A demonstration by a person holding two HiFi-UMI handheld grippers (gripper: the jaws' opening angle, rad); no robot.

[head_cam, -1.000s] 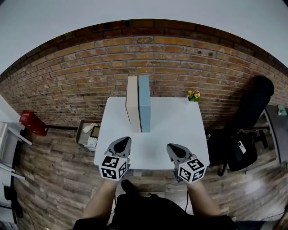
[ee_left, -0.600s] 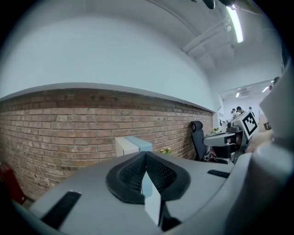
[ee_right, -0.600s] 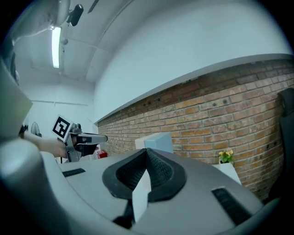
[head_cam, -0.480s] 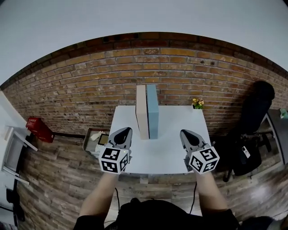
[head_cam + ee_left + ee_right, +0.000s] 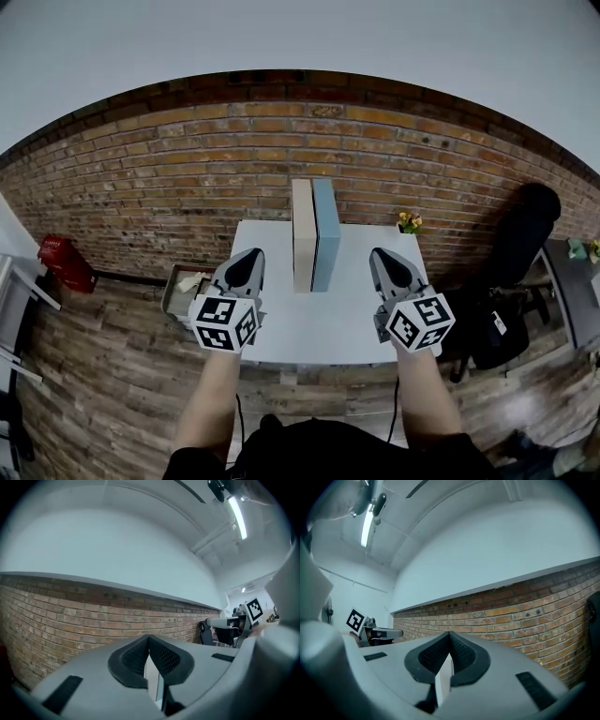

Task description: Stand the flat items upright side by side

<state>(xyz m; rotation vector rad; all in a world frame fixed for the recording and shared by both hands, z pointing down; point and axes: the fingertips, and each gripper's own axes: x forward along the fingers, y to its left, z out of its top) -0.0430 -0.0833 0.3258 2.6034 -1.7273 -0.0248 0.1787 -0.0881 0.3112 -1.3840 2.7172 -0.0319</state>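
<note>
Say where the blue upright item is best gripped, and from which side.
Probably its near edge, from the near side, jaws across its thickness: the blue item stands upright with its right face free, but the cream item sits against its left.

Head view steeply down over table (image 5: 309, 326); gripper views level toward shared brick wall (image 5: 169, 178).
</note>
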